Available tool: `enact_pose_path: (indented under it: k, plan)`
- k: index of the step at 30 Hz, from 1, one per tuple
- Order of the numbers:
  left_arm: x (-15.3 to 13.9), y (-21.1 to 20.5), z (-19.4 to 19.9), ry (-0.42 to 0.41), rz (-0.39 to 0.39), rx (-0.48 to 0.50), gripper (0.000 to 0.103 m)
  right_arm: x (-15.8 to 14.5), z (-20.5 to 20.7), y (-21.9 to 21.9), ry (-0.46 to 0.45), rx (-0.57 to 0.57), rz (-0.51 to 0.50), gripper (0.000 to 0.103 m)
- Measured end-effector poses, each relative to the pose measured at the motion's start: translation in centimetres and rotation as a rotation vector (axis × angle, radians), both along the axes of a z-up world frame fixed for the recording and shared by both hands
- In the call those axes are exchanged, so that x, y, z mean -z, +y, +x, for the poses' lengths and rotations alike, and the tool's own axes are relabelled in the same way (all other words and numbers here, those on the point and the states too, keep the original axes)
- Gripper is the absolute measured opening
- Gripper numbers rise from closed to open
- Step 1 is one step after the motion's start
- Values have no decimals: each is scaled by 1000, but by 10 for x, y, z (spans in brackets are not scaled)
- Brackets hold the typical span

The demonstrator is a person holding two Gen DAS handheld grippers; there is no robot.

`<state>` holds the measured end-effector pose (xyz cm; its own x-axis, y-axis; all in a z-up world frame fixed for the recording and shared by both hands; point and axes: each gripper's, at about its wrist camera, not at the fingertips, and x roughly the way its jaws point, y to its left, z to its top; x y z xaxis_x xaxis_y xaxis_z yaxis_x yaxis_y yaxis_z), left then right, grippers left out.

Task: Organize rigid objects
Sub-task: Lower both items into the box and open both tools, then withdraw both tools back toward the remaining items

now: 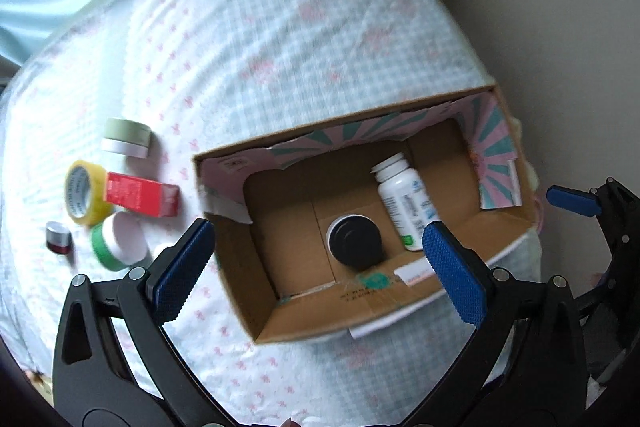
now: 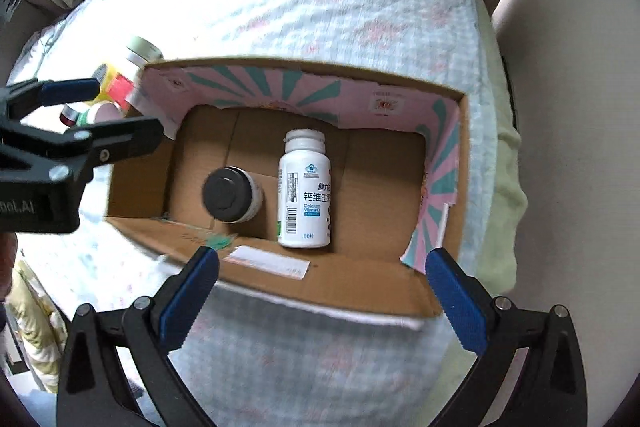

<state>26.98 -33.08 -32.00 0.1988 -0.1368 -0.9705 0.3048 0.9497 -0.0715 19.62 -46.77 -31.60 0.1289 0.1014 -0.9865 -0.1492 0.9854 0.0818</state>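
1. The white bottle (image 2: 305, 189) lies on its side on the floor of the box (image 2: 328, 287), long axis running from the near wall to the far wall, cap toward the far, pink-and-teal wall.
2. Just left of the bottle in the box stands a jar (image 2: 232, 194) with its dark lid up; whether the two touch I cannot tell.
3. My right gripper (image 2: 322, 291) hangs over the box's near wall, fingers spread wide with nothing between them.
4. My left gripper (image 1: 318, 265) hangs over the box's left half, also wide open and holding nothing.
5. Only the right view makes the bottle's label and barcode readable, and it shows my left gripper from the side at the box's left wall.
6. Only the left view shows the loose things left of the box clearly: a tape roll (image 1: 86, 193), a red carton (image 1: 140, 195) lying flat with its long axis toward the box, a pale green jar (image 1: 128, 137), a green-and-white jar (image 1: 120, 243) tipped on its side, and a small dark pot (image 1: 59, 237).
7. In the right view the box's left wall and my left gripper hide most of that cluster.
8. The box sits on a checked sheet (image 1: 280, 47).
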Motion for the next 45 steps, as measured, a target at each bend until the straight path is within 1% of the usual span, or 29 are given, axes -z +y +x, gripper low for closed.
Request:
enact_pose_path:
  k: [4, 7, 12, 16, 19, 22, 25, 29, 32, 35, 36, 39, 41, 45]
  plan:
    - [-41, 12, -19, -56, -26, -8, 103, -38, -6, 9, -52, -1, -10, 103]
    - [-76, 24, -41, -113, -33, -2, 103, -69, -15, 21, -104, -6, -19, 103]
    - [-117, 56, -76, -172, -39, -16, 103, -109, -34, 45, -191, 6, -62, 103]
    - [-144, 96, -107, -228, -25, -30, 103, -134, -53, 59, -247, 57, -23, 103]
    - [-154, 128, -123, -252, -24, -54, 103, -147, -67, 72, -267, 92, -6, 103]
    - [-162, 172, -135, -276, -26, -79, 103, -158, -81, 92, -296, 112, 7, 103]
    - [-164, 217, -140, -280, -23, -98, 103, -164, -92, 118, -315, 120, 6, 103]
    - [-161, 278, -139, -270, -45, -112, 103, -168, -96, 167, -321, 136, 5, 103]
    - [-156, 321, -135, -261, -46, -112, 103, -165, -91, 204, -311, 158, 20, 103]
    - [-153, 371, -128, -260, -66, -114, 103, -160, -84, 243, -308, 176, 38, 103]
    - [-151, 381, -125, -258, -68, -115, 103, -159, -82, 253, -310, 181, 38, 103]
    - [-141, 423, -110, -227, -79, -121, 103, -155, -72, 289, -323, 201, 45, 103]
    - [-129, 451, -98, -194, -79, -125, 103, -150, -64, 311, -327, 210, 59, 103]
    - [-101, 484, -74, -146, -59, -122, 103, -133, -44, 343, -310, 197, 53, 103]
